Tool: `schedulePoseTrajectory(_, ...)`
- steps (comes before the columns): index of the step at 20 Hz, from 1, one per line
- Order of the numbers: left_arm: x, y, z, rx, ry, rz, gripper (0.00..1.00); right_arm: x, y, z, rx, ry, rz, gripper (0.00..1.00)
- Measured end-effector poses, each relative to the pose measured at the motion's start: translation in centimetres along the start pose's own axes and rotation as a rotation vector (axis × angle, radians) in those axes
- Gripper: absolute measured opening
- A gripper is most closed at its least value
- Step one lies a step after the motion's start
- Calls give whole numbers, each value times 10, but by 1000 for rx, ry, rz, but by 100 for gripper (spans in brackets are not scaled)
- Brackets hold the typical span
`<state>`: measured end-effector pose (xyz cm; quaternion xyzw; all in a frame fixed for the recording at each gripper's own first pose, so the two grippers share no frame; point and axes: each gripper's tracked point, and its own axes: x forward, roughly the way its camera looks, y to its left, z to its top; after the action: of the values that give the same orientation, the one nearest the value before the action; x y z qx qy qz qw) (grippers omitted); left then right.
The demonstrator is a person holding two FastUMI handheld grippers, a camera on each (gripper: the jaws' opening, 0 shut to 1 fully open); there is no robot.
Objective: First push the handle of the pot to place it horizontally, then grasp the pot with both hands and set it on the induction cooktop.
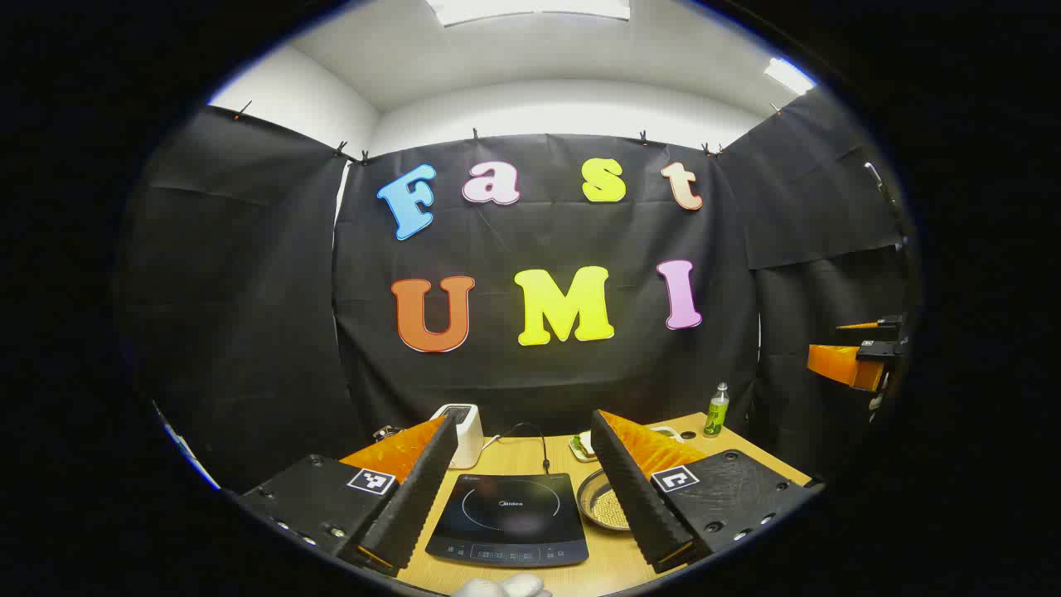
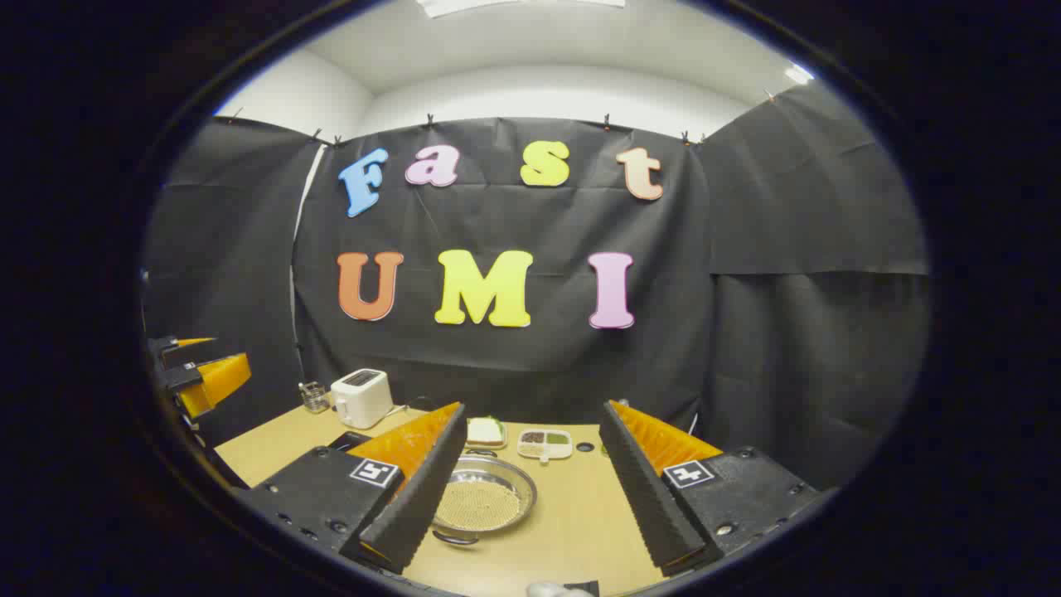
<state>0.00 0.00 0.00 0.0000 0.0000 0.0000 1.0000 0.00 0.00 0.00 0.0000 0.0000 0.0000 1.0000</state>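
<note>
Left gripper (image 1: 524,489) and right gripper (image 2: 530,489) fingers apart above shallow round metal pot (image 2: 485,500), grain-filled.

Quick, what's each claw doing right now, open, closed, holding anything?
Left claw: open, holding nothing, above the cooktop.
Right claw: open, holding nothing, above the table by the pot.

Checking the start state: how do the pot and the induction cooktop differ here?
The pot is round, shallow and metallic with a pale bottom; the induction cooktop is a flat, dark, squarish slab with a ring marking. The pot sits beside the cooktop, not on it. Both rest on the wooden table, untouched by either hand-held gripper.
</note>
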Motion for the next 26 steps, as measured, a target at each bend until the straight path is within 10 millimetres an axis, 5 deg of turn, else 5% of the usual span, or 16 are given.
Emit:
schedulePoseTrajectory(1,-1,2,1,1,-6,5,96,1,3,1,-5,-4,8,100)
schedulePoseTrajectory(12,-1,6,-7,-10,3,30,96,20,31,-1,-51,14,74,100)
schedulePoseTrajectory(16,-4,9,-16,-6,11,40,96,34,57,-13,-63,56,148,100)
schedulePoseTrajectory(21,-14,19,-35,-20,26,67,96,58,103,-47,-95,152,262,100)
schedulePoseTrajectory(26,-25,34,-56,-40,47,118,96,85,148,-102,-104,322,362,80)
